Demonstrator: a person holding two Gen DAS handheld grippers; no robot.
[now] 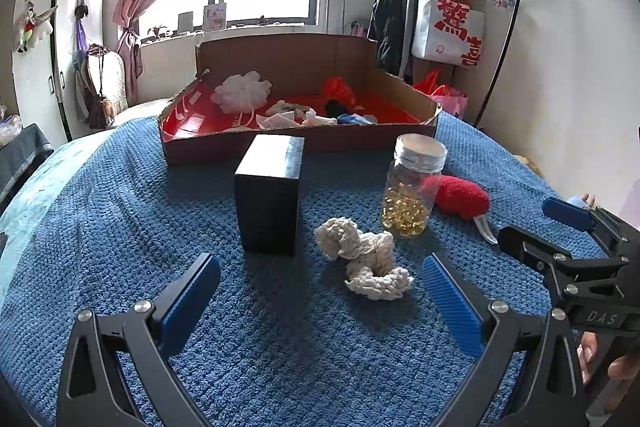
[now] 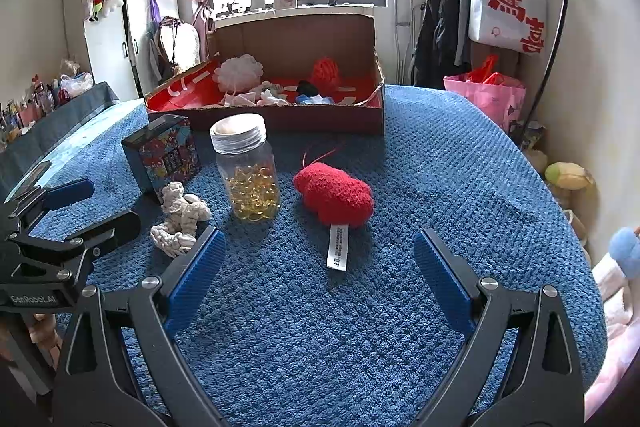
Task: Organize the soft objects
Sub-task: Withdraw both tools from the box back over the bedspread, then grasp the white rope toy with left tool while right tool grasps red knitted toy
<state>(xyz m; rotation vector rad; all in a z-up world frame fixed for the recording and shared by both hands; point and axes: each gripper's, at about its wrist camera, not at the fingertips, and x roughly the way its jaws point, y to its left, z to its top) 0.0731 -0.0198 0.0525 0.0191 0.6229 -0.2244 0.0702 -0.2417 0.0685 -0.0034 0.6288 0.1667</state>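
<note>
A cream knotted rope toy (image 1: 364, 257) (image 2: 181, 219) lies on the blue knit cover, just ahead of my open left gripper (image 1: 320, 275), nearer its right finger. A fuzzy red plush (image 2: 334, 194) (image 1: 460, 195) with a white label lies ahead of my open right gripper (image 2: 318, 249). Nothing sits between either pair of fingers. The cardboard box (image 1: 240, 143) (image 2: 280, 121) with a red lining stands at the back, holding a white puff (image 1: 240, 91), a red soft item (image 1: 338, 89) and several small pieces. Each gripper shows in the other's view, the right gripper (image 1: 528, 225) and the left gripper (image 2: 96, 205).
A dark rectangular box (image 1: 269, 195) (image 2: 164, 153) and a clear jar of yellow capsules (image 1: 412, 187) (image 2: 248, 175) stand between the grippers and the cardboard box. A clothes rack (image 1: 460, 7) and pink bag (image 2: 486, 97) stand right; a wardrobe (image 2: 120, 27) stands left.
</note>
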